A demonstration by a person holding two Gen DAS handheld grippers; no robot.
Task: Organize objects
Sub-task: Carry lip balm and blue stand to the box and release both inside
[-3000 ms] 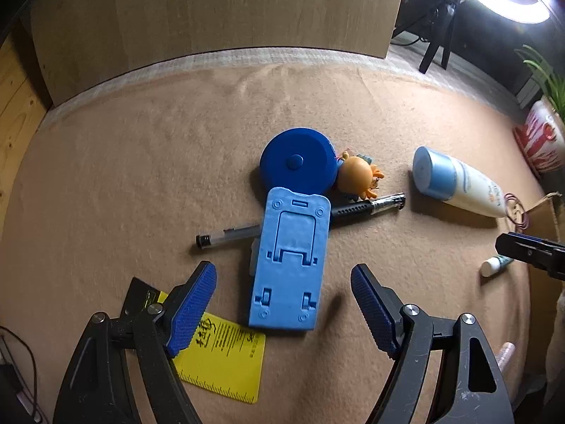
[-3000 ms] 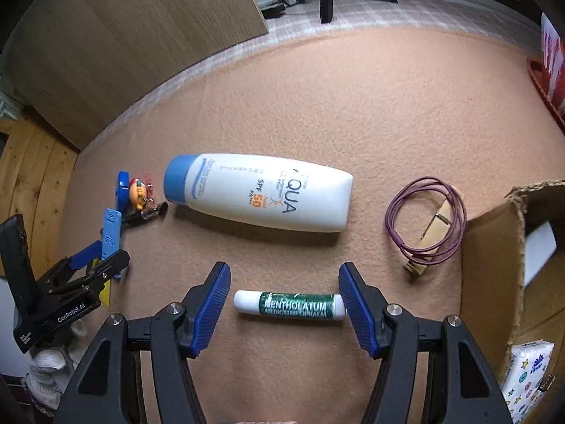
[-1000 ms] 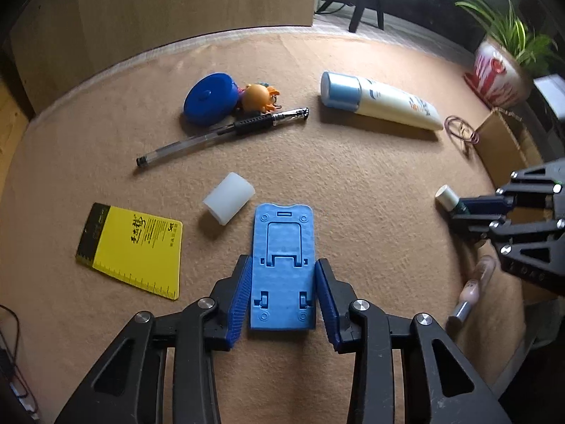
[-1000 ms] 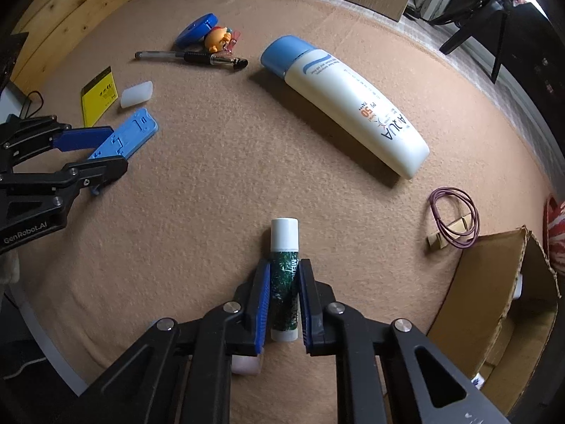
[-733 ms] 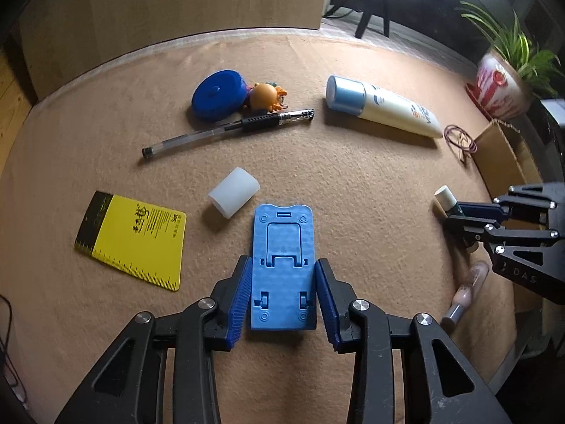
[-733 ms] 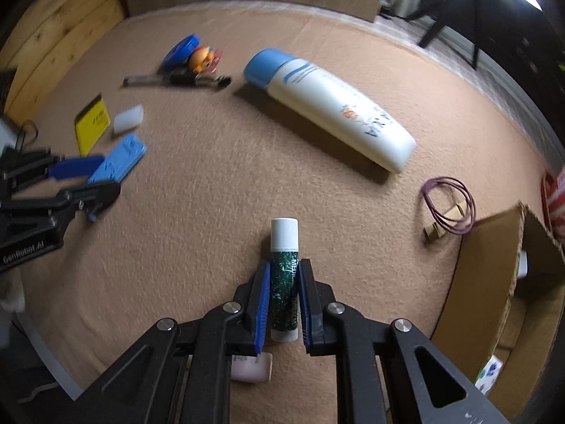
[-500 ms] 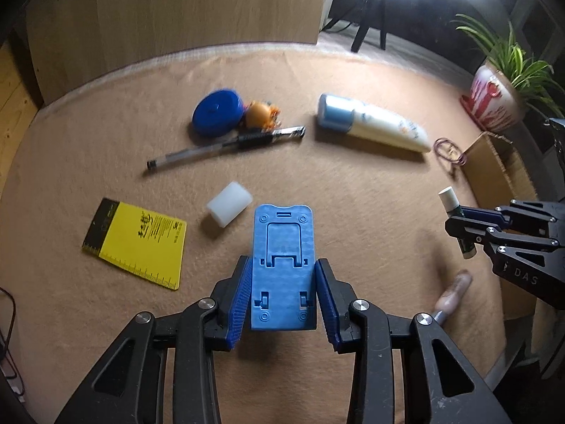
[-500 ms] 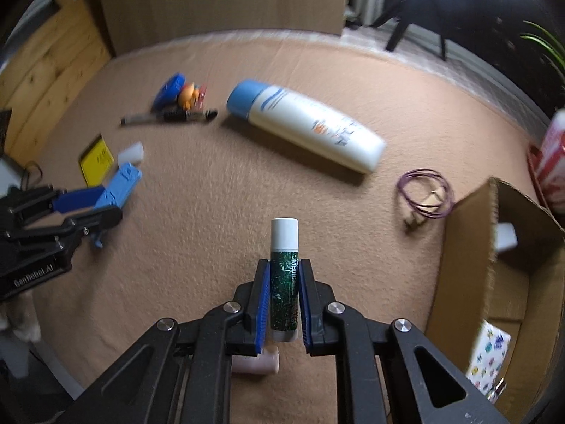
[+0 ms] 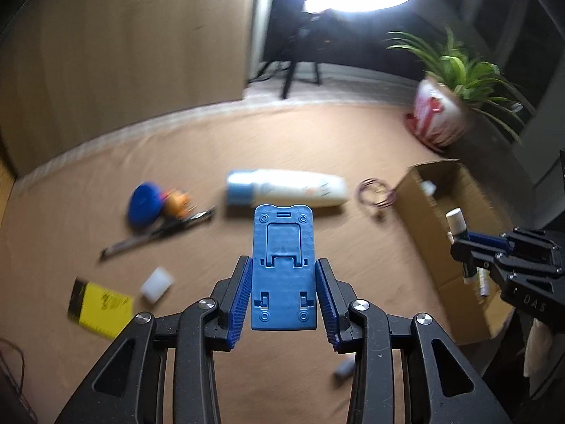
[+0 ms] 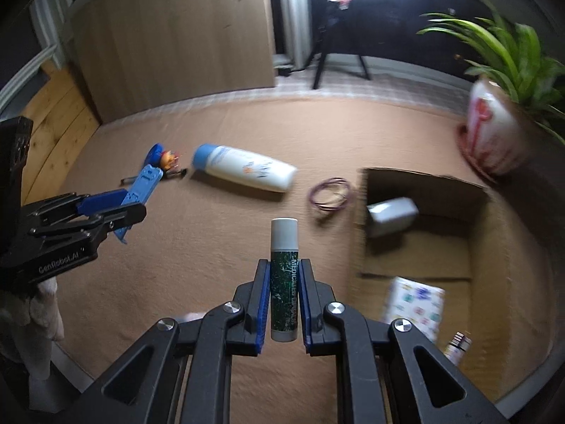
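Observation:
My left gripper (image 9: 282, 295) is shut on a blue plastic phone stand (image 9: 282, 265) and holds it well above the brown cloth; it also shows in the right wrist view (image 10: 143, 183). My right gripper (image 10: 284, 296) is shut on a green lip balm stick with a white cap (image 10: 283, 275), raised just left of an open cardboard box (image 10: 423, 190). The box also shows in the left wrist view (image 9: 423, 205), with the lip balm (image 9: 457, 222) over it.
On the cloth lie a white sunscreen bottle (image 9: 286, 192), a purple cable coil (image 9: 374, 196), a blue round case (image 9: 143, 203), an orange toy (image 9: 176, 203), a pen (image 9: 159, 229), a white block (image 9: 157, 282) and a yellow card (image 9: 100, 305). A potted plant (image 9: 441, 116) stands far right.
Both grippers have risen and tilted up with their objects. The right gripper has carried the lip balm to the cardboard box. The views are blurred with motion.

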